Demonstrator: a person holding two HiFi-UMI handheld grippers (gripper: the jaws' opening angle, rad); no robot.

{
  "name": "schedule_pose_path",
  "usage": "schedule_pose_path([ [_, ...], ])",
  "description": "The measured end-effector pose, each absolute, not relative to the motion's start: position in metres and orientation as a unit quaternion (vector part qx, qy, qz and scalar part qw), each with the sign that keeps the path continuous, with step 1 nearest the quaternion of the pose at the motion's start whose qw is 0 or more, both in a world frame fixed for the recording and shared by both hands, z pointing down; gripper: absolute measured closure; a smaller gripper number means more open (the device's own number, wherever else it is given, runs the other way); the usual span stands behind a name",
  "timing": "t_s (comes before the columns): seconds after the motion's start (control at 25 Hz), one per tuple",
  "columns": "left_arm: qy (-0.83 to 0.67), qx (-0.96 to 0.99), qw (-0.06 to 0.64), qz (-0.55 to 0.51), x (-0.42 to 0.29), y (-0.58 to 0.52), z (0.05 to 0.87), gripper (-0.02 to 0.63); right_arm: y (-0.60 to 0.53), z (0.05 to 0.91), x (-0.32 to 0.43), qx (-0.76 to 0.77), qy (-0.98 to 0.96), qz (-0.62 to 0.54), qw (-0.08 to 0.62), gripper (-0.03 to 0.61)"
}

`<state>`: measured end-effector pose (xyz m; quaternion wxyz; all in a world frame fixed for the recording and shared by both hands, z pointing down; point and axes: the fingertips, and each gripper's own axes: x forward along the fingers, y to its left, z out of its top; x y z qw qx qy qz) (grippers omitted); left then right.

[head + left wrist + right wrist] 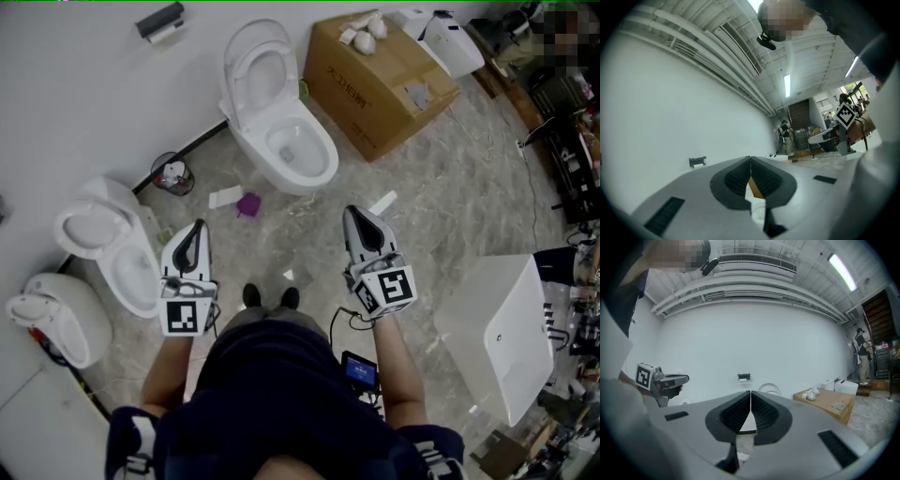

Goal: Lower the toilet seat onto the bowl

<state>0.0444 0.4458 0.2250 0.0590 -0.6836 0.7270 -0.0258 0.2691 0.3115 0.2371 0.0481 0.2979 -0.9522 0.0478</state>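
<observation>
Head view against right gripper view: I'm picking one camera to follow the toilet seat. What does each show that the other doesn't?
Only the head view: a bin, a purple scrap, the person's shoes. Only the right gripper view: the ceiling and its lamp. Both: the raised seat, the box, the wall holder, the left gripper and right gripper.

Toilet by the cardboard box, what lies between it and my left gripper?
Head view: a white sheet and a purple object on the floor between toilet and left gripper.

Both closed and empty — left tongs (198,228) and right tongs (354,216) — held forward, apart.
</observation>
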Motion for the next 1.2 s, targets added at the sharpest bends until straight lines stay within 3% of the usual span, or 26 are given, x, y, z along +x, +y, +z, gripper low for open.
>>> schedule_pose_path([
  [0.4, 0.73, -0.681, 0.059, -0.032, 0.051, 0.444, 0.226, 0.588, 0.305, 0.237, 0.267, 0.277, -0.959, 0.043, 0.047, 0.5],
  [0.8, 0.733, -0.677, 0.058, -0.033, 0.059, 0.434, 0.223, 0.588, 0.294, 0.236, 0.26, 0.244, -0.968, 0.016, 0.057, 0.261],
  [1.2, 0.745, -0.663, 0.052, -0.048, 0.069, 0.428, 0.226, 0.589, 0.264, 0.233, 0.255, 0.209, -0.977, 0.0, 0.047, 0.236],
])
